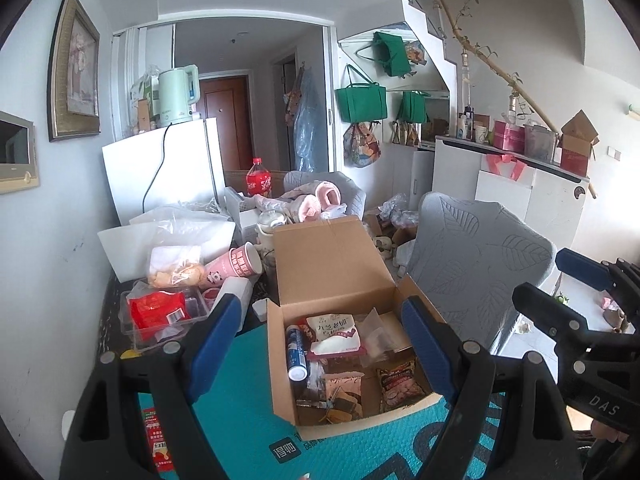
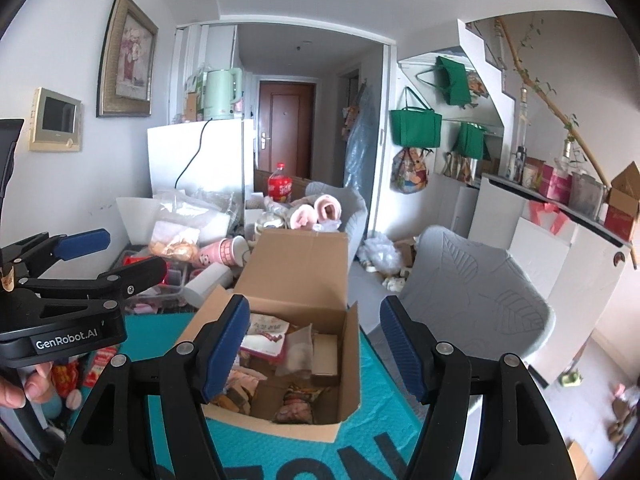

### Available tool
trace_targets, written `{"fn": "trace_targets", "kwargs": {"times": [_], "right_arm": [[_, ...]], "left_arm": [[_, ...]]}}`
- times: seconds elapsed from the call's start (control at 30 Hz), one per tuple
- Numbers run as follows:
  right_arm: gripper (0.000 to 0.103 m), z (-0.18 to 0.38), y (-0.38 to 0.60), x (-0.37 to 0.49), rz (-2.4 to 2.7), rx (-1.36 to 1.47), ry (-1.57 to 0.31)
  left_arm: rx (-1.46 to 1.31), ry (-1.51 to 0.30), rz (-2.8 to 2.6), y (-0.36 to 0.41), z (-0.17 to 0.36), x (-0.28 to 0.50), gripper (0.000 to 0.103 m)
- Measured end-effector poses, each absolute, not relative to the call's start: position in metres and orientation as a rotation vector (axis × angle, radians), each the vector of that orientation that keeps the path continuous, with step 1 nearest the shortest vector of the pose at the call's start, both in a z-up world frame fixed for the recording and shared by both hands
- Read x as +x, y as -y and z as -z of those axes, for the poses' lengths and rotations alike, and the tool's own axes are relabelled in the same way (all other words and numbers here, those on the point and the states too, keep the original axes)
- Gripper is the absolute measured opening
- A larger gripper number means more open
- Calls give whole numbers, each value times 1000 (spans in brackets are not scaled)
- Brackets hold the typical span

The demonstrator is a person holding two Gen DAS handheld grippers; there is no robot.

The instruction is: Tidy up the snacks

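Your box (image 1: 352,364) at lower centre already holds several snacks; packets (image 1: 158,312) at left remain outside. Your left gripper (image 1: 320,320) and right gripper (image 2: 314,344) both gape, empty.

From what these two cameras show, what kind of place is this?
Most likely a lived-in home, a small dining corner: a white fridge topped by a kettle, a framed picture, green bags hung beside stairs.

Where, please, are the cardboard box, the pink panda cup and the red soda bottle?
cardboard box (image 1: 332,264): left wrist view, inside of raised lid.
pink panda cup (image 1: 234,266): left wrist view, its side.
red soda bottle (image 1: 259,180): left wrist view, label.
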State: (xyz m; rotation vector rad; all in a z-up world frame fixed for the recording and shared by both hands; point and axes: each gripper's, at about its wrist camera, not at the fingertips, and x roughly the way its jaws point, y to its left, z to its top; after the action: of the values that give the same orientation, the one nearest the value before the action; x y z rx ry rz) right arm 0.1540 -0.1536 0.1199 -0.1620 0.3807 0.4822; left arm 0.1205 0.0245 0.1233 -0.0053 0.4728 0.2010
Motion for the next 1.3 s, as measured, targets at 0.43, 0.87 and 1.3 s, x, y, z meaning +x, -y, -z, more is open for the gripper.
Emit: {"fn": "trace_targets", "kwargs": {"times": [0.43,0.87,1.3], "right_arm": [[74,-104,172,86,-430,-94,-334],[74,-60,174,64,-388,-100,-452],[74,-47,163,66,-374,-106,-493]], "left_arm": [[22,-466,-163,-15,-91,60,83],[26,-504,-75,-10,-54,43,83],[34,-536,-64,-18,-39,51,83]]}}
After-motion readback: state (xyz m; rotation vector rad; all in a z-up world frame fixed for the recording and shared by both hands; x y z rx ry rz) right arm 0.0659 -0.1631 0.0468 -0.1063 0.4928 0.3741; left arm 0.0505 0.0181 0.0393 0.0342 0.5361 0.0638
